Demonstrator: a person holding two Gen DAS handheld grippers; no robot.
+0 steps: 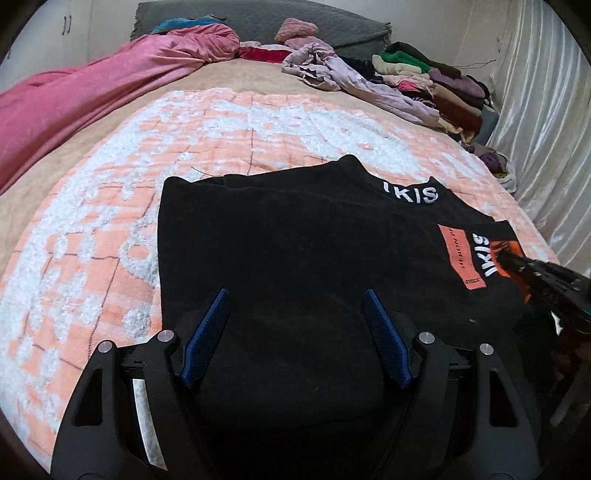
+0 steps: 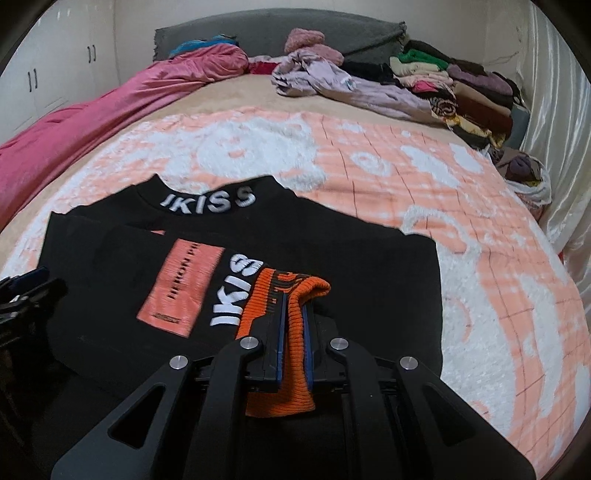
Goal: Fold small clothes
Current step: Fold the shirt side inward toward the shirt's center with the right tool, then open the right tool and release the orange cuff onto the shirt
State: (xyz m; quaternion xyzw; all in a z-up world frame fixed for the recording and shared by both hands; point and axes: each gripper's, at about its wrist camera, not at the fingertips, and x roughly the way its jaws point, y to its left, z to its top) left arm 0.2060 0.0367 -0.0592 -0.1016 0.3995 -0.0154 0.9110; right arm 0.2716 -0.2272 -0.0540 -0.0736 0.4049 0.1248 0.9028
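Black sweater (image 2: 258,236) lies flat on the peach-and-white blanket (image 2: 461,229), its orange cuff (image 2: 295,332) pinched between the closed jaws of the right gripper (image 2: 293,314). Left gripper (image 1: 295,306) hangs over the sweater's plain side with jaws apart, nothing between them. Beyond both grippers spreads the bed: a pink cover (image 1: 92,96) to their left, a clothes pile (image 2: 443,88) far right, a grey headboard (image 2: 277,29), white curtains (image 1: 546,110) along the right.
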